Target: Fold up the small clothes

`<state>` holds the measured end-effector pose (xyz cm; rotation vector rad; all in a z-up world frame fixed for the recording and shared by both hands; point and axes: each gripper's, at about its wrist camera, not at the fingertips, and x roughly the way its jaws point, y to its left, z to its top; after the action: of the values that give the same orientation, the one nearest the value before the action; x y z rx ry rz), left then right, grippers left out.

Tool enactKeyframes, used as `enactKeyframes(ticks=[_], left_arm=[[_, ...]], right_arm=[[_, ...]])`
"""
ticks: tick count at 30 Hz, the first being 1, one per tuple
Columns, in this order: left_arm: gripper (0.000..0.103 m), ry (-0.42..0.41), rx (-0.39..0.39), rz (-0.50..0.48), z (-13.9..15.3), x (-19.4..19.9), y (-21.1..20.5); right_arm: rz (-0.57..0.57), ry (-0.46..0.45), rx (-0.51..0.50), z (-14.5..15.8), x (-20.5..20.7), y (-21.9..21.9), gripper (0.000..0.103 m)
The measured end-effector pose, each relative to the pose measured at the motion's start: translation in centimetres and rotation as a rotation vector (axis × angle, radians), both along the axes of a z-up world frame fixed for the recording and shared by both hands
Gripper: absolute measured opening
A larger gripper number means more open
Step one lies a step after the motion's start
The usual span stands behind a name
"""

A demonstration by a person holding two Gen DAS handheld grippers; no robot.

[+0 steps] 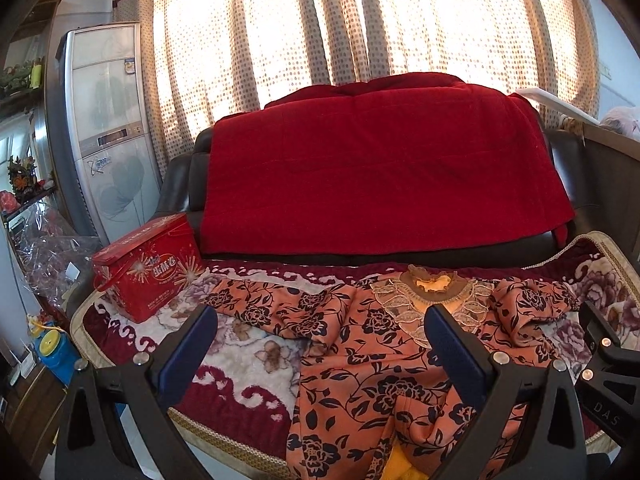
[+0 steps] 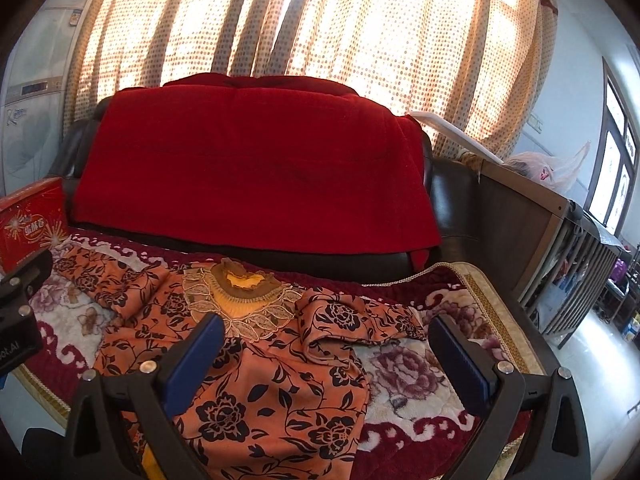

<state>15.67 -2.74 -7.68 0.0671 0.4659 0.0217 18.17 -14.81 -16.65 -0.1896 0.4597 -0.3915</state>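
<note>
A small orange top (image 1: 360,360) (image 2: 264,380) with black flowers and a lace collar (image 1: 432,296) (image 2: 240,296) lies face up on a floral blanket (image 1: 240,360) (image 2: 420,376). Its left sleeve (image 1: 272,304) stretches out toward a red tin. Its right sleeve (image 2: 352,316) lies crumpled and folded over. My left gripper (image 1: 320,320) hovers open above the top's left half, nothing between its fingers. My right gripper (image 2: 328,328) hovers open over the crumpled sleeve, also empty. The other gripper's body shows at each view's edge.
A red tin box (image 1: 148,272) (image 2: 32,220) stands on the blanket's left end. Behind is a black sofa back draped with a red blanket (image 1: 380,168) (image 2: 248,172). A wooden crib-like rail (image 2: 560,240) stands at the right, a tall air conditioner (image 1: 108,128) at the left.
</note>
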Motion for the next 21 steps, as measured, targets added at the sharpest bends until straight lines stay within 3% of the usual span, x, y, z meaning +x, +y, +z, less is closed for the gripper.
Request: enactKeyframes(ticks=[15,18,21], left_arm=[[0.103,0.106,0.002,-0.007,-4.2,8.3,-3.0],[0.103,0.158,-0.045,-0.027,-5.9,11.7,-3.8],[0.103,0.275,-0.125,-0.064,-8.6,16.0,-4.6]], right_arm=[[-0.033,0.056,0.005,-2.7,6.3,-2.7,0.103],[-0.034,0.075,0.031,-3.9,8.2,-3.8,0.103],[-0.039,0.087,0.135,-5.2,10.2,-7.1,0.103]])
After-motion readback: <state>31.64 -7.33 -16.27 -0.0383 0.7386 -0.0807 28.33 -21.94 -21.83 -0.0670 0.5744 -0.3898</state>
